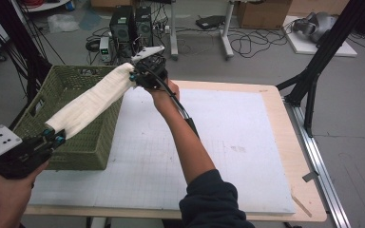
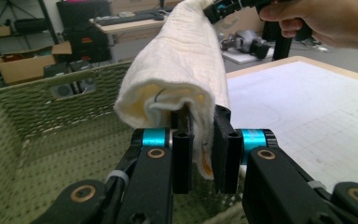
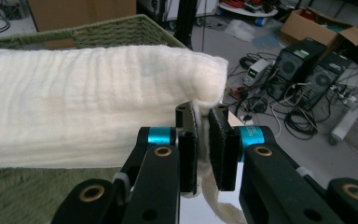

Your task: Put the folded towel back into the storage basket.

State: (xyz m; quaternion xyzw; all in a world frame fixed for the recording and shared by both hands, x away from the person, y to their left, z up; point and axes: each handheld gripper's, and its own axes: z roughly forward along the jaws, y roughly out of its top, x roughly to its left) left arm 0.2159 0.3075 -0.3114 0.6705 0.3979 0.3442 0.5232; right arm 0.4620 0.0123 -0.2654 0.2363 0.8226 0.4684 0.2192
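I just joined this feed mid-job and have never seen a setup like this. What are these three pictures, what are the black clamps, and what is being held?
A person holds two handheld tools. The high view looks down on a wooden table with a white gridded mat. The left gripper and right gripper each pinch one end of a rolled cream cloth, stretched above a green woven basket. The other two pictures come from cameras riding on each gripper.
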